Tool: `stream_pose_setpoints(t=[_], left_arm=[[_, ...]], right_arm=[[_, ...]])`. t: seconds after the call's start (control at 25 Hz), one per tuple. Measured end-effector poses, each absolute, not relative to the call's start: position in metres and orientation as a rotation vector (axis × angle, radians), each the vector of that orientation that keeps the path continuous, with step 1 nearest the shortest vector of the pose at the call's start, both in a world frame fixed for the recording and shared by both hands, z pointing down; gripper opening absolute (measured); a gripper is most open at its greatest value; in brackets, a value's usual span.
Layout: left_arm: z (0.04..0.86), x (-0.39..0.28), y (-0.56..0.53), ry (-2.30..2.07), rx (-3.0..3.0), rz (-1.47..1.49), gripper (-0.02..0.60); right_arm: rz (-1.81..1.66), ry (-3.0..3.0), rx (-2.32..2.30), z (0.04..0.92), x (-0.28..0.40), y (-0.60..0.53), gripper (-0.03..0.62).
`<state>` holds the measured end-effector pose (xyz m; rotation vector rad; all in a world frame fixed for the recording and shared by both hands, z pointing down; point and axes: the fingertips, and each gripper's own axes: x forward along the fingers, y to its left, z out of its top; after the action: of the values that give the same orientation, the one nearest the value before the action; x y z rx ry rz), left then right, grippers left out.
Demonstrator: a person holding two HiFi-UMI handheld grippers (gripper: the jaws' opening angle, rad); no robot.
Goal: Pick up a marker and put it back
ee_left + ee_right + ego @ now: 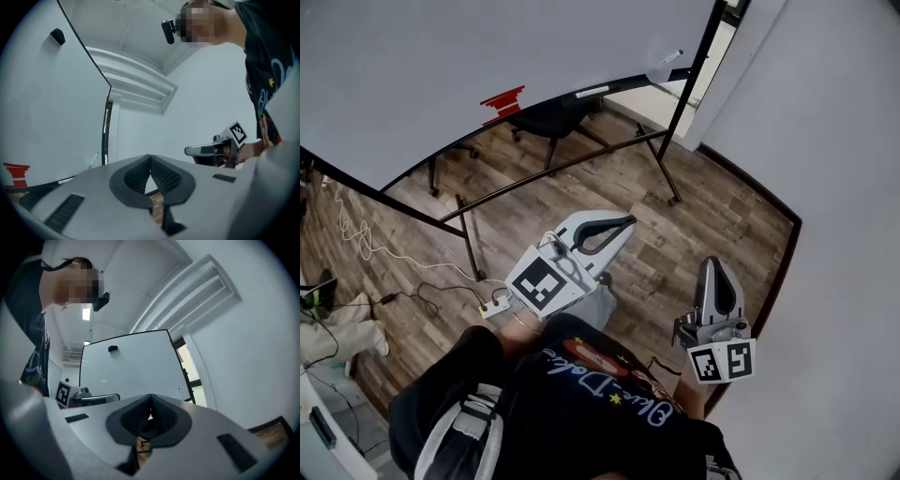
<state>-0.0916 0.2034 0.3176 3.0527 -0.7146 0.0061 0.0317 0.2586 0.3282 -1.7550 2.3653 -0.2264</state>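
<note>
A large whiteboard point(487, 47) on a black rolling stand fills the upper left of the head view, with a wood-plank floor point(609, 178) running beneath it and a white wall point(844, 187) down the right side. The person's black shirt point(581, 403) takes up the bottom centre. Just above it, the left gripper point(630, 221) sits mid-frame and the right gripper point(712, 262) lower right. Both are well apart from the board, and each has its jaws pressed together on nothing, as its own view shows. A black chair point(548, 117) stands behind the board's lower edge. A red eraser point(502, 101) clings to that edge, a white marker point(592, 91) lies along it further right, and a blue-capped marker point(672, 58) sits tilted at the upper right — untouched by either gripper. A power strip point(495, 306) lies on the floor at lower left.
</note>
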Motion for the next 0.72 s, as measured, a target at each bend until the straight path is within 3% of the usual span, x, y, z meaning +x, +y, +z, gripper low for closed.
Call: stream_pose_setpoints(t=[0.72], left_arm=[[0.33,-0.081,0.083,-0.769,3.007,-0.005,0.003]], right_arm=[[-0.27,2.437,-1.74,0.334,0.043,0.133,0.0]])
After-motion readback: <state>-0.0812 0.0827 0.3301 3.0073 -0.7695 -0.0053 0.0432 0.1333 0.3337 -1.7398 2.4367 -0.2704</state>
